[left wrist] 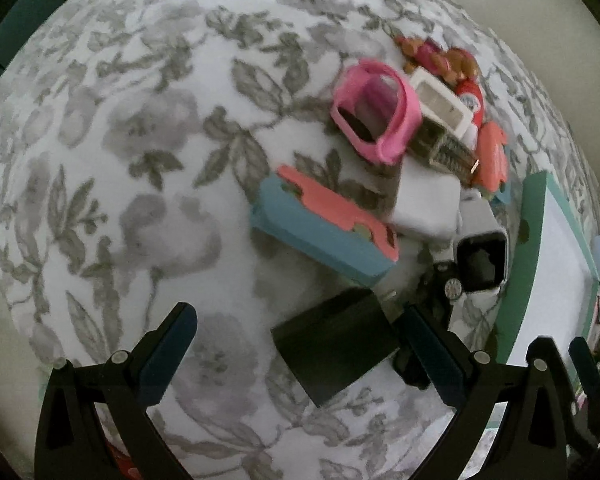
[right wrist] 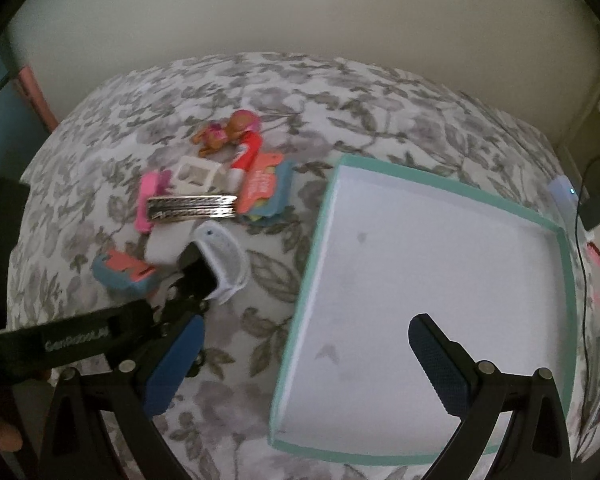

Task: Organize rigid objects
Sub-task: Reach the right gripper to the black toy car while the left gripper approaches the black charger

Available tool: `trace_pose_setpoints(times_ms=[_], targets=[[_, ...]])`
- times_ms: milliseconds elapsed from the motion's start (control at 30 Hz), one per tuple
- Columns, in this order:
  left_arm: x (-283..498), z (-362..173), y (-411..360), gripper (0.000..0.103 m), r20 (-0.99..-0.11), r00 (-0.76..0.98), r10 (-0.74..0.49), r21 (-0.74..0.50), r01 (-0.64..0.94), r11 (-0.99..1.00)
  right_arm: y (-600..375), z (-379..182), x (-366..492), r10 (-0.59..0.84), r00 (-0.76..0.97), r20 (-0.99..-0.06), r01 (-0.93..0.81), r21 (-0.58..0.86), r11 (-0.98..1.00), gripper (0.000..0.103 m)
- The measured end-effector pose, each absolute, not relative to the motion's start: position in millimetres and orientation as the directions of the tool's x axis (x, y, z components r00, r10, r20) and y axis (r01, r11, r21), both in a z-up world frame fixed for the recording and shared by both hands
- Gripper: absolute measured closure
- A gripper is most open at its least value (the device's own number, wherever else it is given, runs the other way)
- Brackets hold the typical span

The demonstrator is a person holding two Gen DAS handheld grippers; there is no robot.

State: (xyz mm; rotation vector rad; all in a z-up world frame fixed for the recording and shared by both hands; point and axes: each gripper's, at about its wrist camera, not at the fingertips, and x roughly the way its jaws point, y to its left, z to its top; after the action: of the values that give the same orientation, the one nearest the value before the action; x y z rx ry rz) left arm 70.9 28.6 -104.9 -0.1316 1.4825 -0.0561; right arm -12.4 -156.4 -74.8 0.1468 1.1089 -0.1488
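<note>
Left wrist: task looks barely started. All the clutter sits in one pile on the floral cloth [left wrist: 140,160], none of it visibly in the tray [left wrist: 532,240] at the right edge. Pile, far to near: pink band [left wrist: 374,114], white frame [left wrist: 444,104], red tube [left wrist: 470,98], brown toy [left wrist: 452,58], striped bar [left wrist: 446,150], white block [left wrist: 426,204], blue-and-coral pack [left wrist: 324,228], white watch [left wrist: 482,262], black block [left wrist: 334,350].

Left gripper [left wrist: 296,344] is spread wide and holds nothing. The black block lies between the fingers, hard against or touching the right finger [left wrist: 432,356] and well clear of the left one. My read: it's lining up on that block, not gripped yet. Part of the right gripper shows at the bottom right corner.

Right wrist: the tray [right wrist: 328,208] is empty inside, just a few faint marks on the white floor. So nothing sorted, everything left to do. The pile lies left of the tray, apart from it; the white watch [right wrist: 224,264] is its nearest piece to the tray.

Right gripper [right wrist: 306,344] is wide open, empty, and hangs over the tray's near left rim: left finger [right wrist: 176,364] over cloth, right finger over the tray floor. The left gripper's body crosses in at the lower left towards the watch; the black block is hidden behind it here.
</note>
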Motion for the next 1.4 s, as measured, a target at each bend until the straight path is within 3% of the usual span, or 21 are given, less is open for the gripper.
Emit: trace_pose_setpoints(times_ms=[200,333,500,533,567,633,833,1067,1200,1300,1400], targets=[[66,-114,34,0.017,-0.983,0.074,-0.166,-0.171,-0.074,0.982,-161,-75,-15,-0.033,0.435,-0.900,0.201,0.062,0.978,0.000],[65,-111,31,0.041,-0.977,0.094,-0.192,-0.197,-0.046,0.979,-158,-74,-15,-0.018,0.441,-0.897,0.185,0.071,0.980,0.000],[65,-114,27,0.045,-0.979,0.083,-0.188,-0.191,-0.030,0.981,-153,-71,-16,0.031,0.458,-0.888,0.165,0.120,0.979,0.001],[64,-112,31,0.064,-0.976,0.089,-0.200,-0.204,-0.036,0.978,-152,-71,-16,0.049,0.461,-0.886,0.158,0.136,0.978,0.001],[61,-110,34,0.073,-0.974,0.097,-0.204,-0.209,-0.043,0.977,-150,-71,-15,0.069,0.461,-0.885,0.150,0.154,0.977,0.003],[60,-107,40,0.078,-0.980,0.123,-0.157,-0.163,-0.040,0.986,-146,-72,-14,0.106,0.457,-0.883,0.131,0.184,0.974,0.006],[64,-118,58,0.078,-0.976,0.095,-0.196,-0.204,-0.081,0.976,-126,-79,-12,0.118,0.429,-0.896,0.066,0.161,0.985,0.014],[59,-109,91,0.078,-0.976,0.124,-0.177,-0.194,-0.137,0.971,-105,-92,-9,0.171,0.377,-0.910,-0.001,0.184,0.983,0.033],[57,-106,113,0.078,-0.974,0.131,-0.187,-0.207,-0.162,0.965,-94,-99,-4,0.185,0.348,-0.919,-0.018,0.190,0.982,0.037],[54,-101,128,0.074,-0.970,0.140,-0.197,-0.220,-0.175,0.960,-86,-106,0,0.171,0.324,-0.930,-0.025,0.173,0.985,0.041],[53,-100,135,0.060,-0.968,0.148,-0.204,-0.228,-0.171,0.959,-80,-112,4,0.164,0.309,-0.937,-0.030,0.163,0.986,0.049]])
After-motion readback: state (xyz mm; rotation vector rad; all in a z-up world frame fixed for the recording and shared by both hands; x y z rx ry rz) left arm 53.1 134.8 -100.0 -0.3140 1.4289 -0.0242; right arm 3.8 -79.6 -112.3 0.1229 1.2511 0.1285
